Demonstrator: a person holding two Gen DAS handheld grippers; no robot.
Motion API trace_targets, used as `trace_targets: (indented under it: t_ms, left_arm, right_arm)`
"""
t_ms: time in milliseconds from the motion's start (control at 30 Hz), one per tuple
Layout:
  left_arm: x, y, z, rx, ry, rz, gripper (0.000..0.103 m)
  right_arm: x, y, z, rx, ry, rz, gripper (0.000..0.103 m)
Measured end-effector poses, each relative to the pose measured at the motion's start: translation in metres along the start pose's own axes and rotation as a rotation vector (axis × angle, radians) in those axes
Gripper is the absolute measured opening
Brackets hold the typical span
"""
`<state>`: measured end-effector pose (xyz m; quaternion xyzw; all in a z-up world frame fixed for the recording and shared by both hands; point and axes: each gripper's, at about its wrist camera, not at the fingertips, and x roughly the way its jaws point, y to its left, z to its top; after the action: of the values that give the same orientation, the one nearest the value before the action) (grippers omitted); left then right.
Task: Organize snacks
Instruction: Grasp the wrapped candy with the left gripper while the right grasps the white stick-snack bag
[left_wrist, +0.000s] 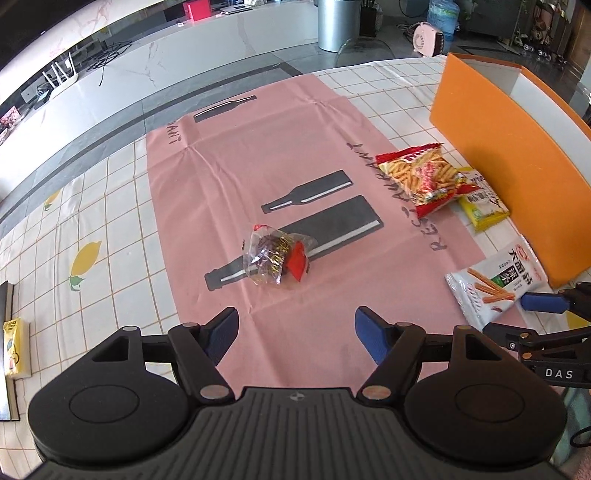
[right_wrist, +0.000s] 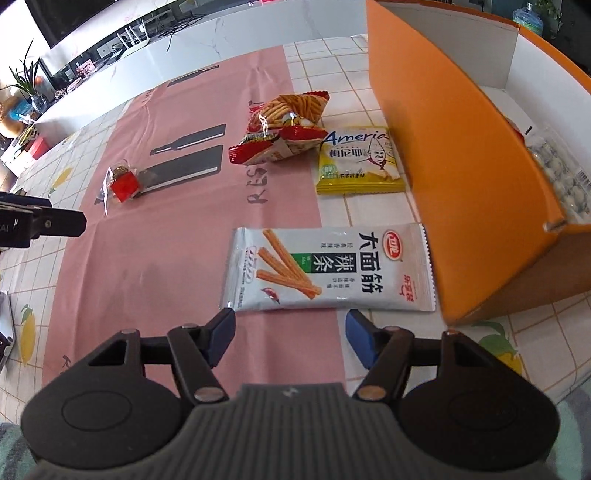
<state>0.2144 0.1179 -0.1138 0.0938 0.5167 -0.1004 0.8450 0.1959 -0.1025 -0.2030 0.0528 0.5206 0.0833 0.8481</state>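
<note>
Four snacks are seen loose on the worktop (right_wrist: 155, 288), which is covered with a pink mat (left_wrist: 258, 155) over a tiled cloth. The grey pack (right_wrist: 332, 269) lies flat, just beside the orange box (right_wrist: 461, 177), and the right gripper (right_wrist: 290, 334) is held tilted down directly before its near edge, fingers apart and nothing between them; this placement is judged to set up a pinch on that edge. The yellow pack (right_wrist: 356, 162) and the red bag (right_wrist: 284, 125) lie farther on, the bag overlapping the pack's top, both close to the box wall, probably so that little travel is needed. A bag of pale round sweets (right_wrist: 557, 177) is already seen inside the box, so sorting is judged partly done. The clear pouch (left_wrist: 277, 254), with a red piece inside, lies alone on the mat, well apart from the box; the left gripper (left_wrist: 295, 334) is aimed down at it, fingers apart and empty, short of contact. Each hand is thus given its nearest item.
</note>
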Motion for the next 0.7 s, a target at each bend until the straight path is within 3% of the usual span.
trace_targets:
  t_ms: [333, 467, 633, 700]
  left_arm:
    - [0.027, 0.019, 0.016, -0.05, -0.036, -0.018, 0.085]
    - [0.037, 0.02, 0.024, -0.058, -0.038, -0.036, 0.085]
    - [0.049, 0.017, 0.029, -0.052, -0.039, -0.035, 0.085]
    - [0.052, 0.017, 0.03, -0.069, -0.039, -0.032, 0.084]
  right_arm:
    - [0.022, 0.028, 0.024, -0.131, -0.04, 0.078, 0.067]
    - [0.012, 0.033, 0.028, -0.15, -0.064, 0.097, 0.067]
    - [-0.006, 0.034, 0.032, -0.293, -0.179, 0.04, 0.067]
    - [0.0, 0.031, 0.037, -0.35, -0.188, 0.004, 0.073]
